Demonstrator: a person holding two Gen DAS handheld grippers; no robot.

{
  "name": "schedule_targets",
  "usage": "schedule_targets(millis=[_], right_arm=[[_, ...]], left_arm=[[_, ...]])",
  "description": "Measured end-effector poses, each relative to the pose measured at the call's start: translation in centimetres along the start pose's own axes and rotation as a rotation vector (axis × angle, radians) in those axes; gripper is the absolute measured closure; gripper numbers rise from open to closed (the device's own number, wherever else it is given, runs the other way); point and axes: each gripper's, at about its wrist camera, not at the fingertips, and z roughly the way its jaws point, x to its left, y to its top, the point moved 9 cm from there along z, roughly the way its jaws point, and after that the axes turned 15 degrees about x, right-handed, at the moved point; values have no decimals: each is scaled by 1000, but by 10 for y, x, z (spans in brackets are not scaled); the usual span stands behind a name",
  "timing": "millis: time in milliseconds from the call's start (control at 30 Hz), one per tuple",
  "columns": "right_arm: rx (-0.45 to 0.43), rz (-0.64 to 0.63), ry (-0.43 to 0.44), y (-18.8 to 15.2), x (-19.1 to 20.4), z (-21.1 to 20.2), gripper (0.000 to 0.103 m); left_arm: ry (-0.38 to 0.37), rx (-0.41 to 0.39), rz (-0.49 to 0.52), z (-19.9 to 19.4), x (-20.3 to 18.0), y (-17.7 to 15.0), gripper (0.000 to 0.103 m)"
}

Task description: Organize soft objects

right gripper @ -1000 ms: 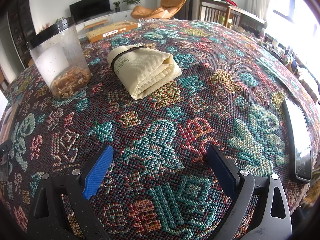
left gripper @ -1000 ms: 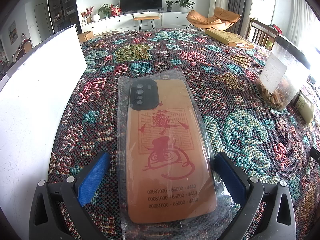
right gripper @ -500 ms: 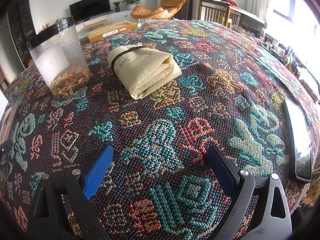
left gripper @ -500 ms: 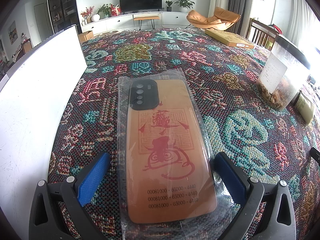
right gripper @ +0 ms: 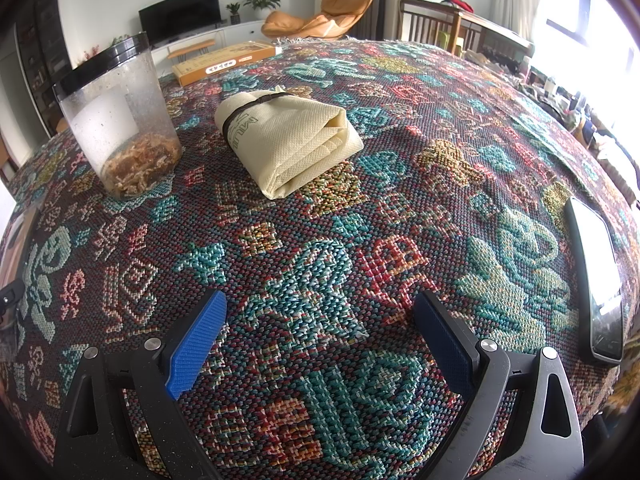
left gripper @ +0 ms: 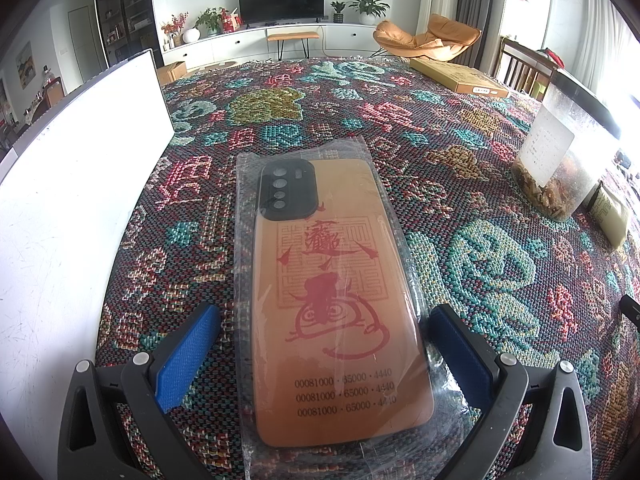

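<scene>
An orange phone case (left gripper: 340, 300) with a red print lies flat in a clear plastic sleeve on the patterned tablecloth (left gripper: 400, 120). My left gripper (left gripper: 326, 316) stands open, its blue pads on either side of the case's near half, not touching it. In the right wrist view a folded cream fabric bag (right gripper: 286, 140) bound by a dark band lies ahead, well beyond my open right gripper (right gripper: 320, 308), which has only cloth between its fingers. The bag's edge (left gripper: 610, 218) shows at the far right of the left wrist view.
A clear jar (right gripper: 120, 120) with a black lid and dried bits stands left of the bag. A white board (left gripper: 72, 184) runs along the left. A flat cardboard box (right gripper: 224, 62) lies at the far edge. A dark phone (right gripper: 598, 280) lies at the right.
</scene>
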Motion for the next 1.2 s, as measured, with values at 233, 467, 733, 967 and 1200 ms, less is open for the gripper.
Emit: schedule_targets(millis=[233,467,733,967,1200], right_arm=[[0,0,0,0,-2,0,7],[0,0,1,-1,-2,1,7],[-1,-1,1,-1,-2,0,7],[-1,-1,1,0,-1,0,7],[-1,-1,1,-1,-2,0,7]], left_arm=[[0,0,0,0,0,0,0],[0,0,0,0,0,0,0],[0,0,0,0,0,0,0],[0,2,1,0,1,0,0],[-84,62,-26,-22,6,-18,0]])
